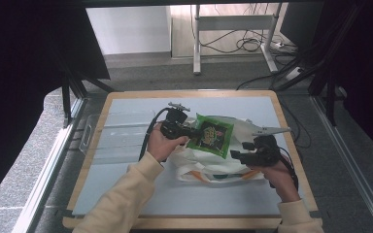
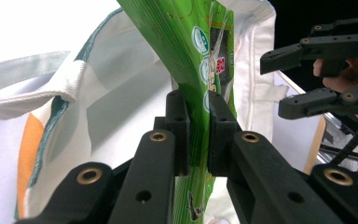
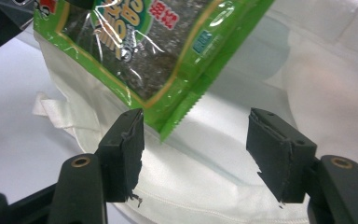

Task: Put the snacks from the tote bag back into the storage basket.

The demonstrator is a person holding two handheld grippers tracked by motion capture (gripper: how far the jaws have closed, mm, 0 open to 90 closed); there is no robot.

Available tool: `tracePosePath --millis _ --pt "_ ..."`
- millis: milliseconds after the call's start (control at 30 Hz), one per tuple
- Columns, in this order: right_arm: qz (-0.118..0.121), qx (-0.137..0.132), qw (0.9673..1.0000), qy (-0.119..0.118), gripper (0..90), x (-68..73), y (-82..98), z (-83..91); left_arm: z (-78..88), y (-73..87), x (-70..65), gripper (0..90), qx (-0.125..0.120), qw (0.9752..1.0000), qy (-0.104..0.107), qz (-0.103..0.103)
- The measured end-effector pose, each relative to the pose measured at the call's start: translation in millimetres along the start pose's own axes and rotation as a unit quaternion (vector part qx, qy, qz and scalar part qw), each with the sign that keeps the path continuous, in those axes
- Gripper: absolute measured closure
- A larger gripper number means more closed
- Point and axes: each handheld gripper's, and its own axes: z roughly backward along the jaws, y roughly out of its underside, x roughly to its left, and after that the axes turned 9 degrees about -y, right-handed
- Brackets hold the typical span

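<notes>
Flat green foil snack packet (image 1: pixel 210 135) pinched at left edge by left gripper (image 1: pixel 188 131), held above white cloth tote bag (image 1: pixel 194 167) at table centre. Right gripper (image 1: pixel 238 155) spread wide, nothing gripped, near packet's right corner.

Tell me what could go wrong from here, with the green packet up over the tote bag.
1. The left hand-held gripper pinches only the edge of the green seaweed packet; the slick film may slip out.
2. The right hand-held gripper stands open with the packet's corner between its pads, not pressed; it gives no support.
3. The white tote bag lies slack on the table, so the packet may land on the cloth instead of inside.
</notes>
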Motion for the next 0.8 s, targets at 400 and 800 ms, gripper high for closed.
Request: tracePosePath --millis 400,800 --pt "0.005 -0.001 1.0000 -0.004 36.5 1.8 5.3 3.5 21.9 -2.1 3.8 82.5 -0.006 0.9997 -0.011 -0.019" --pt "0.006 0.007 1.0000 -0.001 35.8 -0.7 8.1 0.7 38.0 -0.8 9.8 82.5 -0.011 0.9994 -0.015 -0.030"
